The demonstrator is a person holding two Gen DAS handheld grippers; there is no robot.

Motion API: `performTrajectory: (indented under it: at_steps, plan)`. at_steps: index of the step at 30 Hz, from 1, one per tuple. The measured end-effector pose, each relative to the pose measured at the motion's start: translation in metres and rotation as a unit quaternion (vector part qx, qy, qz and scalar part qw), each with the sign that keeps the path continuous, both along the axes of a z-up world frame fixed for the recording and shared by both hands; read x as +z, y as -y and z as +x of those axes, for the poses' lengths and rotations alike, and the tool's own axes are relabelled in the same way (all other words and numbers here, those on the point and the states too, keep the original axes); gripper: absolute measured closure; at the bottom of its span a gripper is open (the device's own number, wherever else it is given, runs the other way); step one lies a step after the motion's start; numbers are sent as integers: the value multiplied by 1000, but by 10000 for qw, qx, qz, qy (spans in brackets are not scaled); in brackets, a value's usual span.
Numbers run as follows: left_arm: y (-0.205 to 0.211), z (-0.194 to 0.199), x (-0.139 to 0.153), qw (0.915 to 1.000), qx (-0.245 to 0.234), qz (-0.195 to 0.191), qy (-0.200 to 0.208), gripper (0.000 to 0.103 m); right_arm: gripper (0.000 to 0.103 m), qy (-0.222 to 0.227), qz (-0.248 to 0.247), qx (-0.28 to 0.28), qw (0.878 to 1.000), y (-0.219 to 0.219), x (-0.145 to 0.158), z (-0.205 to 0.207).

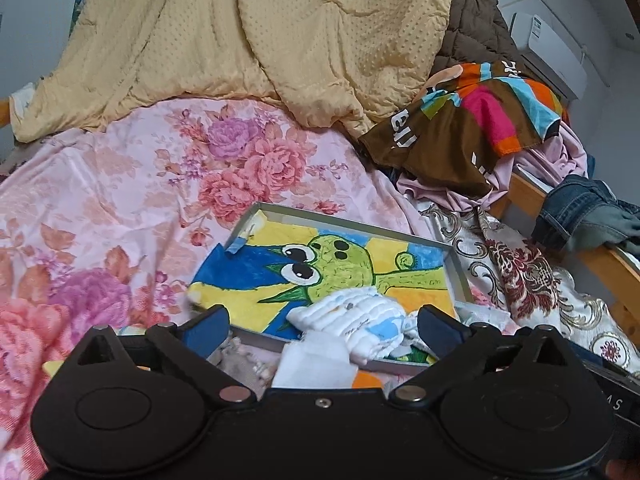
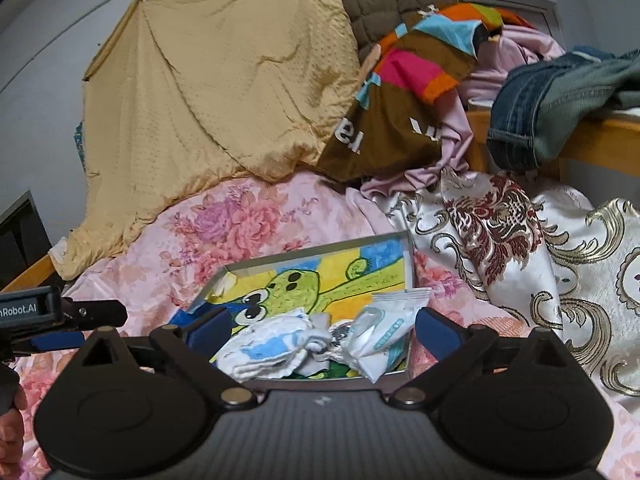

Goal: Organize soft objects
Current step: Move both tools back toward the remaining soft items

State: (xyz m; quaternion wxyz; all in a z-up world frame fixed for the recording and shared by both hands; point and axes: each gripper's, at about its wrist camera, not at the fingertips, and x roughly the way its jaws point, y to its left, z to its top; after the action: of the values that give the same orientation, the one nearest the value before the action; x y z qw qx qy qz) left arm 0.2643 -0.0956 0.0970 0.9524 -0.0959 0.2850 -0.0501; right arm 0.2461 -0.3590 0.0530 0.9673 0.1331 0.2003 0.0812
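1. Both tongs, left (image 1: 322,326) and right (image 2: 322,326), are spread wide with nothing pinched.
2. A folded white cloth (image 2: 276,346) and plastic packets (image 2: 384,330) lie in a shallow tray (image 2: 320,249), low centre, on the flowered bed.
3. A yellow quilt (image 2: 224,80) fills the upper left; piled clothes (image 2: 404,80) and jeans (image 2: 552,116) crowd the upper right.

On the bed (image 2: 132,264) before you lies the tray (image 2: 320,251), holding the folded diaper (image 2: 276,350) at its near edge and the wipes packet (image 2: 384,332) just to its right. At twelve o'clock the quilt (image 2: 216,80) rises behind; at two o'clock clothes (image 2: 404,92) pile up, with jeans (image 2: 560,108) over the rail at three.
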Motion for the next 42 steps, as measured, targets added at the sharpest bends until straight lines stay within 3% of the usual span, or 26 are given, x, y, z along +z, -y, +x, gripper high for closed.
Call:
performTrajectory:
  at_steps: [11,20,33,42]
  plan:
    - [-10,-50,20,9998,33,219,21,1,0,297,-192,94,9993,-11,19,-42]
    - [-3,-80,33,9993,15,382,49,1,0,421,-38,82,9991,-3,31,-60]
    - [-1,-101,3,9982,-180,547,-181,1,0,385,-198,89,9990,-7,30,-71]
    - [-31,-116,-15,9994,-56,252,-211,1,0,285,-397,117,9987,-27,22,-90]
